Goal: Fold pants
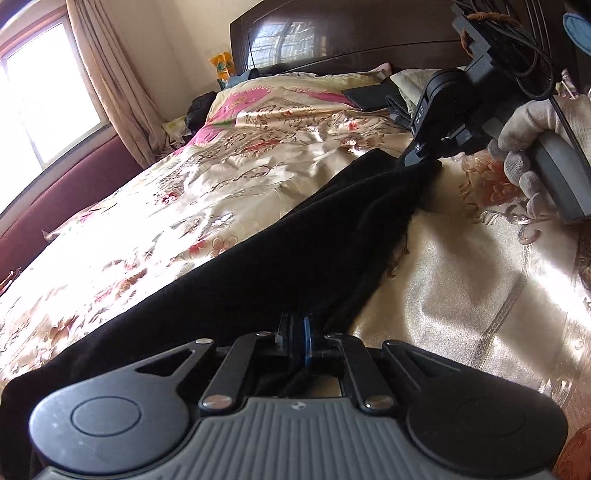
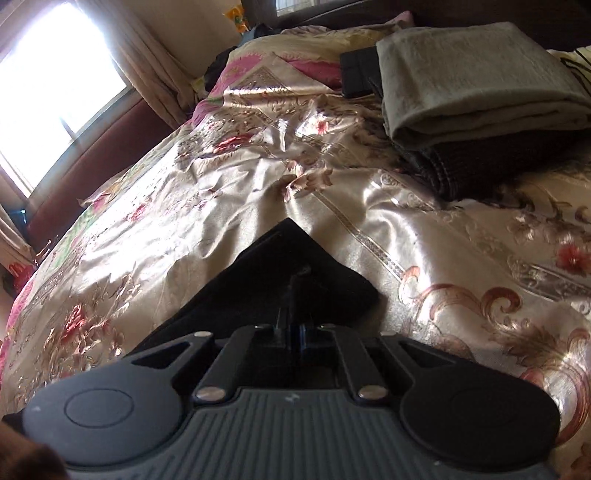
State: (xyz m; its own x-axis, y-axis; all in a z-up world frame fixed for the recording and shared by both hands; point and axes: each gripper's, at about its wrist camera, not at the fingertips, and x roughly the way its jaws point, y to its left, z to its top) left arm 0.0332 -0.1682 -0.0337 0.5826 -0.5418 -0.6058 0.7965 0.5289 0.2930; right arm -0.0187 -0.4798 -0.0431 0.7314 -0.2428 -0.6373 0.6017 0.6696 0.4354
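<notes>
The black pants lie stretched across a shiny floral bedspread. My left gripper is shut on the near edge of the pants. My right gripper, held by a gloved hand, is shut on the far end of the pants and lifts it slightly. In the right wrist view the right gripper pinches a pointed corner of the black pants over the bedspread.
A folded grey-green towel lies on dark folded clothes at the back right. A dark flat case lies near the pillows. The dark headboard is behind, the window and curtain at left.
</notes>
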